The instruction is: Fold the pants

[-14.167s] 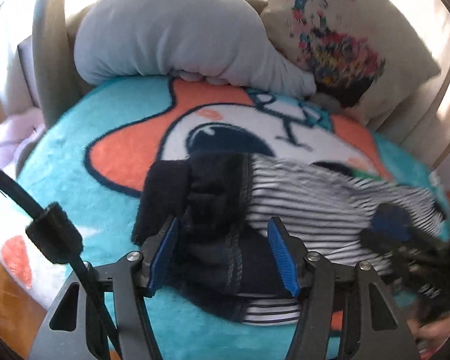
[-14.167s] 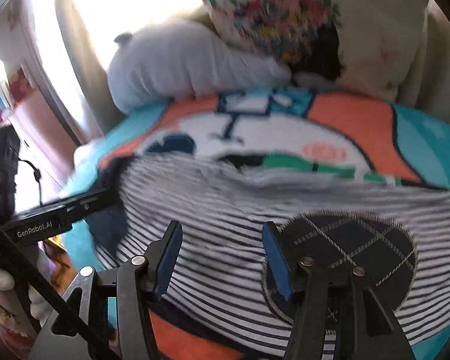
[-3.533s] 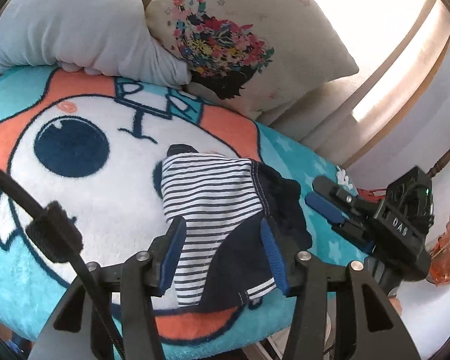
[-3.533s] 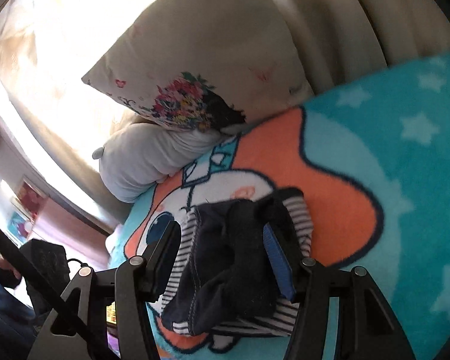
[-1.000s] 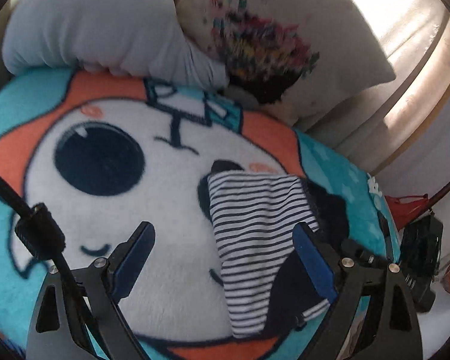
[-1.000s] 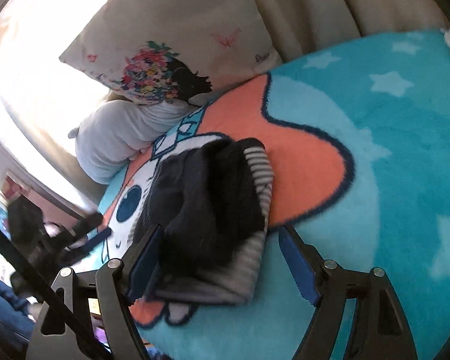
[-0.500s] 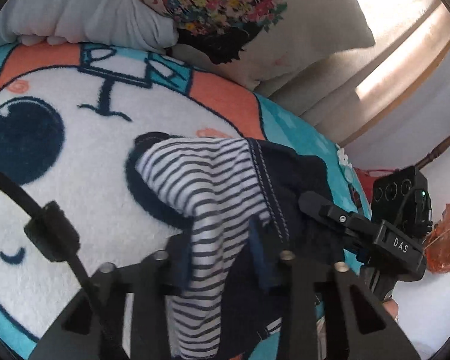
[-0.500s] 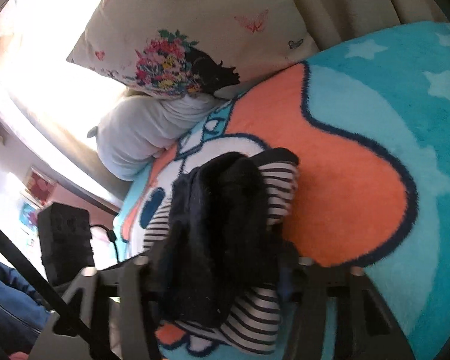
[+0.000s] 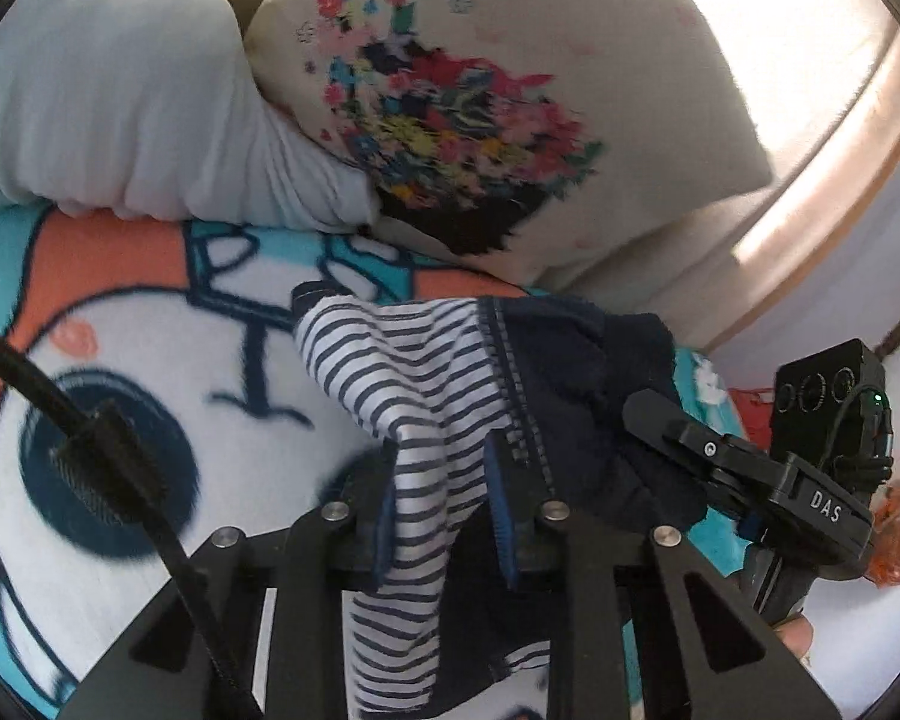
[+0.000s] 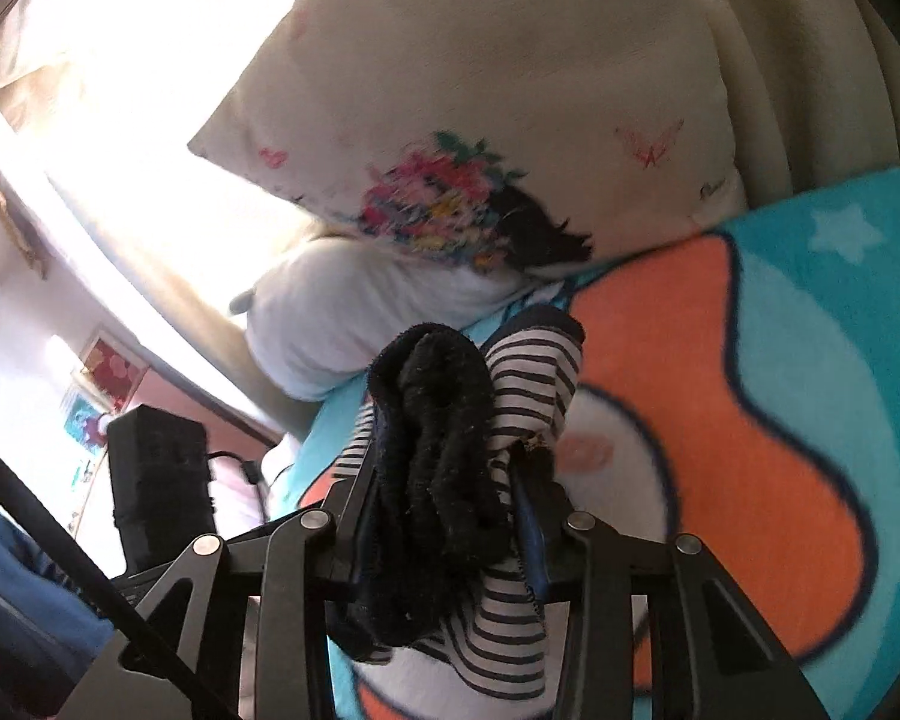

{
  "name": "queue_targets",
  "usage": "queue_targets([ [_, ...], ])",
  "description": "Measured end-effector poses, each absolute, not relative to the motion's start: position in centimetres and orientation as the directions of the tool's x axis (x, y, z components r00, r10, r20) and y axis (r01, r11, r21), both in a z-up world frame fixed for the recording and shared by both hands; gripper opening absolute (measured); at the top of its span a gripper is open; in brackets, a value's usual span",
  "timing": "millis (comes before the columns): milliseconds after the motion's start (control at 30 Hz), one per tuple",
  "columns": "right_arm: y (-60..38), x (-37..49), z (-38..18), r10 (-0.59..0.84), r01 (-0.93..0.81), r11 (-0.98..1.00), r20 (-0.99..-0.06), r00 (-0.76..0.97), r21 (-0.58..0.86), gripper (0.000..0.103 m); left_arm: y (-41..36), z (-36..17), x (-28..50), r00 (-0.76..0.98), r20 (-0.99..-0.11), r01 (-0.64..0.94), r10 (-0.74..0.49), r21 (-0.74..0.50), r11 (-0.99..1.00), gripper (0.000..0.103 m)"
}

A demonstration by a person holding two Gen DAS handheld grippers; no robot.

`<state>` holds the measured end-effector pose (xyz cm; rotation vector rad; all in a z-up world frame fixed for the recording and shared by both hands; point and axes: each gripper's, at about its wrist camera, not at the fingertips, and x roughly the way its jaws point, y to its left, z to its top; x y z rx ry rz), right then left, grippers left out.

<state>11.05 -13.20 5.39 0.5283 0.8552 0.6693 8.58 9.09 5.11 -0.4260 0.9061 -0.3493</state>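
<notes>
The folded pants (image 9: 402, 372), navy fleece with a navy-and-white striped side, hang bunched above the cartoon blanket (image 9: 90, 276). My left gripper (image 9: 444, 510) has its blue pads pressed on the striped edge, jaws still closing. In the same view my right gripper (image 9: 684, 444) bites the navy side from the right. In the right wrist view the pants (image 10: 438, 408) fill the gap of my right gripper (image 10: 450, 516), whose jaws are closing on the thick navy roll and striped layer. The lower folds are hidden behind the fingers.
A floral pillow (image 9: 480, 120) and a pale grey cushion (image 9: 108, 96) lean at the back of the blanket. The blanket (image 10: 780, 420) spreads teal and orange to the right. A person's blue sleeve (image 10: 24, 588) shows at the lower left, with the bed's edge nearby.
Both grippers went from wide open around the flat bundle to clamped on it. The pants have come up off the blanket and both views have swung closer to the pillows.
</notes>
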Motion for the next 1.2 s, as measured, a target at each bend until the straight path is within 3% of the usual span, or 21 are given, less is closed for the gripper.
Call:
queue_targets([
  [167, -13.6, 12.9, 2.4, 0.557, -0.206, 0.817, -0.647, 0.521, 0.538, 0.049, 10.3, 1.8, 10.6, 0.539, -0.759, 0.001, -0.364, -0.432, 0.902, 0.024],
  [233, -14.6, 12.2, 2.1, 0.548, -0.181, 0.816, -0.638, 0.541, 0.549, 0.058, 11.0, 0.8, 10.5, 0.516, -0.755, -0.012, -0.404, -0.478, 0.878, 0.026],
  [500, -13.9, 6.8, 8.1, 0.56, -0.302, 0.811, -0.513, 0.651, 0.502, 0.066, 12.3, 2.0, 7.6, 0.566, -0.723, -0.013, -0.396, -0.488, 0.873, 0.037],
  [633, -11.8, 5.7, 7.4, 0.566, -0.349, 0.819, -0.537, 0.626, 0.456, 0.074, 12.5, 3.1, 5.3, 0.613, -0.726, -0.034, -0.312, -0.419, 0.907, 0.041],
  [733, -10.4, 7.1, 4.1, 0.524, -0.309, 0.85, -0.622, 0.582, 0.426, 0.074, 12.7, 4.6, 3.2, 0.662, -0.716, -0.049, -0.222, -0.337, 0.94, 0.043],
  [833, -10.5, 8.2, 1.4, 0.467, -0.237, 0.882, -0.685, 0.56, 0.407, 0.075, 12.9, 6.7, 0.8, 0.732, -0.673, -0.081, -0.105, -0.239, 0.968, 0.056],
  [967, -12.2, 7.4, 1.8, 0.506, -0.227, 0.854, -0.64, 0.579, 0.469, 0.075, 13.1, 9.7, -2.2, 0.82, -0.569, -0.169, 0.06, -0.141, 0.975, 0.077],
  [1200, -13.2, 4.6, 4.2, 0.43, -0.222, 0.894, -0.606, 0.669, 0.39, 0.077, 11.9, 13.1, -4.9, 0.867, -0.413, -0.331, 0.278, -0.059, 0.942, 0.094],
])
